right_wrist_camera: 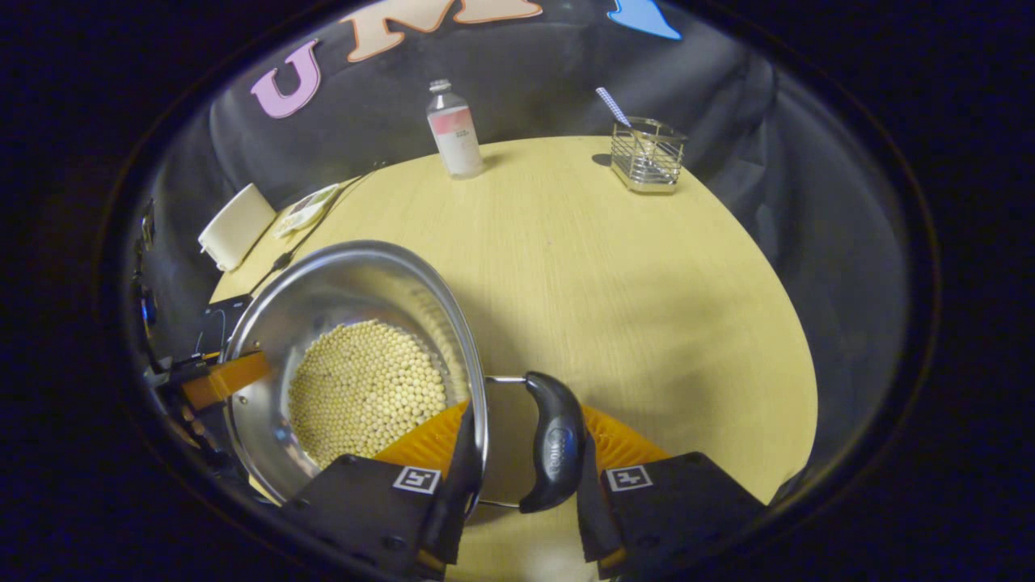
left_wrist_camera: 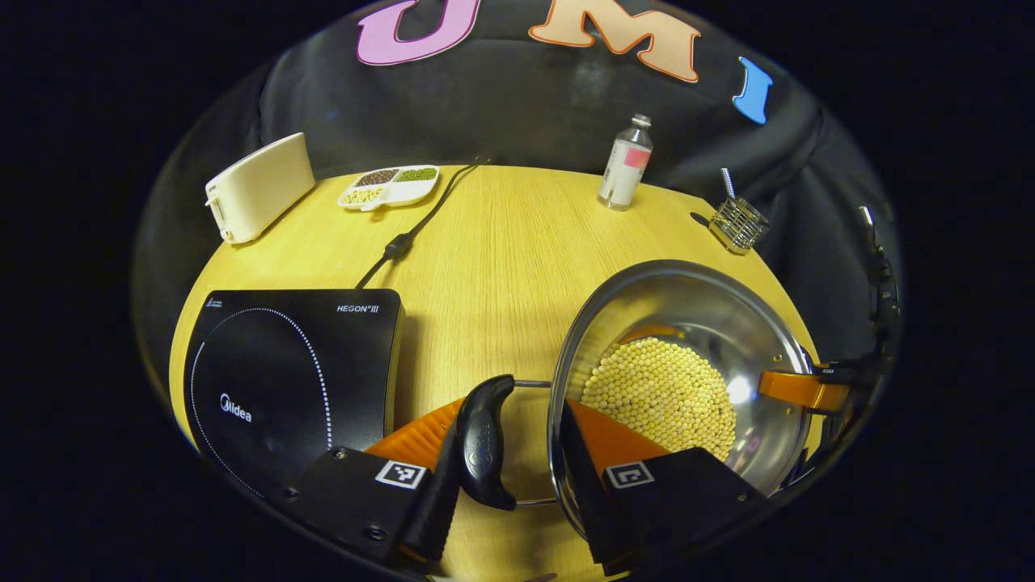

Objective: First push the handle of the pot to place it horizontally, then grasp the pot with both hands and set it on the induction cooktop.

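A steel pot [left_wrist_camera: 679, 279] holding soybeans [left_wrist_camera: 659, 396] stands on the wooden table, to the right of the black induction cooktop [left_wrist_camera: 291, 372]. Its black side handle [left_wrist_camera: 483, 444] lies level between the fingers of my left gripper [left_wrist_camera: 517, 432]; one finger presses the handle's outer side and the other sits inside the pot wall. In the right gripper view the pot [right_wrist_camera: 348, 259] has its opposite handle [right_wrist_camera: 555, 444] held the same way by my right gripper [right_wrist_camera: 525, 440]. The right gripper's orange finger [left_wrist_camera: 800, 388] also shows at the pot's far rim.
Along the table's back edge stand a white toaster [left_wrist_camera: 259, 186], a divided dish of beans [left_wrist_camera: 390, 186], a clear bottle [left_wrist_camera: 625, 166] and a wire holder [left_wrist_camera: 737, 222]. The cooktop's power cable [left_wrist_camera: 404, 242] runs toward the back.
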